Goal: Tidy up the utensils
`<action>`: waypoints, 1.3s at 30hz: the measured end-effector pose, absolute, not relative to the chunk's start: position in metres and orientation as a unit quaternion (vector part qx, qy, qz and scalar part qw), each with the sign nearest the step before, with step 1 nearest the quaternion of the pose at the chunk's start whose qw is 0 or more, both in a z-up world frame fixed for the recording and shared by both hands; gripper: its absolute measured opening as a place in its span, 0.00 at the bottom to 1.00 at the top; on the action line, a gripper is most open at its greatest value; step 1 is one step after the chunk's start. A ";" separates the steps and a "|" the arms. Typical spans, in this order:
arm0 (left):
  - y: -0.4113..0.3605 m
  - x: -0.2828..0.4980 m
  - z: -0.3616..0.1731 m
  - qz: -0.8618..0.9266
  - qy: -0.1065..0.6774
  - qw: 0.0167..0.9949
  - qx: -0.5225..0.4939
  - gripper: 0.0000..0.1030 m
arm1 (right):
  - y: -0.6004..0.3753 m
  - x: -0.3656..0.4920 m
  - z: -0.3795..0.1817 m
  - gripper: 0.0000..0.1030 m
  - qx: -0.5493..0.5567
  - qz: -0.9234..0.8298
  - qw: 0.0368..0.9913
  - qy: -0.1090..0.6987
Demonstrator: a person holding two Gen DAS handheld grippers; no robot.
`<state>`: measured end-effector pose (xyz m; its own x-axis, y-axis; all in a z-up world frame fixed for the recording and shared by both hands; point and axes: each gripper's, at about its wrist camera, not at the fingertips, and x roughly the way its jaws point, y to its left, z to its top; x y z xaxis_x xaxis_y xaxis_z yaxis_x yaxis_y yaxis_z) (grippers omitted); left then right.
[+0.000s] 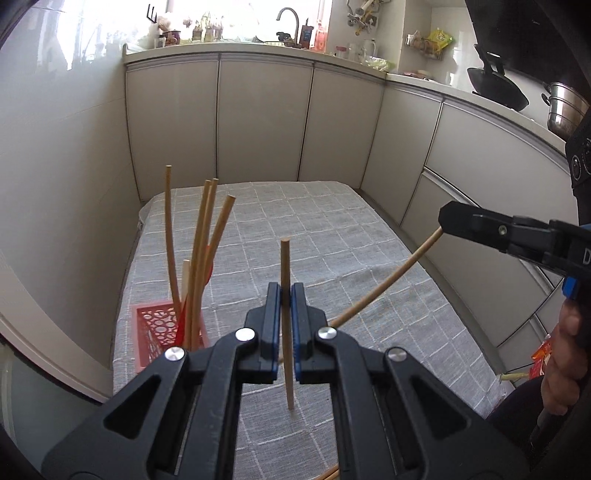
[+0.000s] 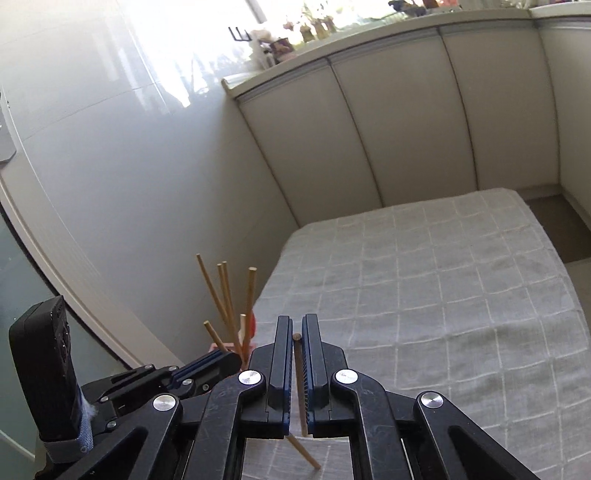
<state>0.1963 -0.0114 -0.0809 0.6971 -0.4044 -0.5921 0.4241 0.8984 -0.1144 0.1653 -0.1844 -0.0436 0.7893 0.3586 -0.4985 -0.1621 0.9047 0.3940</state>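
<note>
My left gripper (image 1: pixel 285 293) is shut on a wooden chopstick (image 1: pixel 285 262) held upright over the grey checked cloth (image 1: pixel 332 229). My right gripper (image 2: pixel 297 325) is shut on another wooden chopstick (image 2: pixel 300 387); in the left wrist view that gripper (image 1: pixel 448 218) is at the right, with its chopstick (image 1: pixel 384 284) slanting down toward the left gripper. A red perforated holder (image 1: pixel 155 332) stands at the cloth's left edge with several chopsticks (image 1: pixel 201 251) leaning in it. The holder's chopsticks (image 2: pixel 225 295) also show in the right wrist view, beyond the left gripper (image 2: pixel 218 363).
The cloth-covered table (image 2: pixel 443 295) sits in a corner between a glossy wall (image 1: pixel 66 184) and beige cabinet doors (image 1: pixel 266 122). A counter with a sink tap (image 1: pixel 288 22), a wok (image 1: pixel 496 83) and a steel pot (image 1: pixel 565 107) runs behind and to the right.
</note>
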 end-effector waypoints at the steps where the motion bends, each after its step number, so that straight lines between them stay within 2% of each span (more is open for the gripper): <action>1: -0.008 0.195 -0.080 -0.224 0.316 0.922 0.014 0.06 | -0.182 0.166 -0.044 0.04 0.165 0.144 0.930 0.295; 15: 0.015 0.189 -0.071 -0.223 0.309 0.925 -0.004 0.06 | -0.161 0.175 -0.035 0.07 0.146 0.166 0.926 0.305; 24: 0.008 0.190 -0.079 -0.228 0.333 0.915 0.000 0.06 | -0.176 0.198 -0.105 0.08 0.113 0.123 0.895 0.413; 27: 0.008 0.187 -0.078 -0.227 0.332 0.916 0.003 0.06 | -0.178 0.207 -0.129 0.17 0.096 0.121 0.877 0.455; 29: 0.011 0.186 -0.076 -0.226 0.329 0.917 0.001 0.06 | -0.178 0.215 -0.143 0.32 0.082 0.122 0.866 0.479; 30: 0.012 0.186 -0.074 -0.225 0.327 0.918 -0.001 0.06 | -0.176 0.218 -0.150 0.34 0.072 0.124 0.860 0.489; 39: 0.025 0.182 -0.067 -0.224 0.335 0.915 -0.008 0.06 | -0.146 0.242 -0.209 0.36 -0.023 0.145 0.814 0.563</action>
